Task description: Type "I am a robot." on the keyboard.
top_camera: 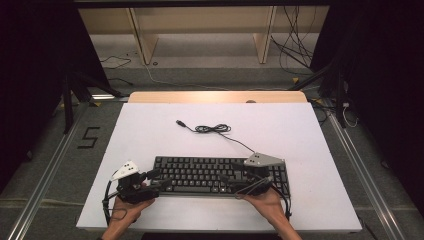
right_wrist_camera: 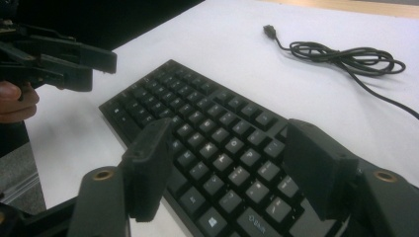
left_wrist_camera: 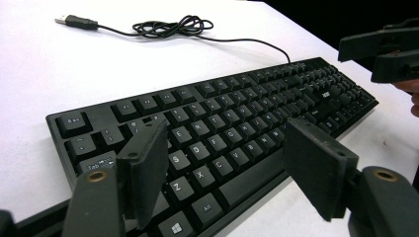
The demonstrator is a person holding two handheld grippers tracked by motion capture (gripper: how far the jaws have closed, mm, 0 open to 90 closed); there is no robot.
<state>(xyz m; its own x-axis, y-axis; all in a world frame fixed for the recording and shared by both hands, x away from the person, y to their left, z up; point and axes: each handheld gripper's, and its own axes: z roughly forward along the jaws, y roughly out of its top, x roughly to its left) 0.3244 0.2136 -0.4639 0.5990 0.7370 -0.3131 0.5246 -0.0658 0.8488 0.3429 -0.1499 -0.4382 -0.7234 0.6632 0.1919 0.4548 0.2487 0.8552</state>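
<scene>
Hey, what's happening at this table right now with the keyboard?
A person holds a gripper in each hand over the near edge of a black keyboard lying on a white table. The left gripper is at the keyboard's left end, the right gripper toward its right end. Both sets of jaws stand open above the keys, gripping nothing. The keyboard's cable lies loosely coiled farther back, its plug unconnected.

Keyboard (left_wrist_camera: 237,128): near-left corner cut by bottom edge of left gripper view, bottom row partly behind tongs; far key legends too small to read. In right gripper view, near end cut off below (right_wrist_camera: 232,163), legends blurred. Cable (right_wrist_camera: 346,57): run to keyboard cut by right edge. In high view, front edge hidden behind both tongs.
</scene>
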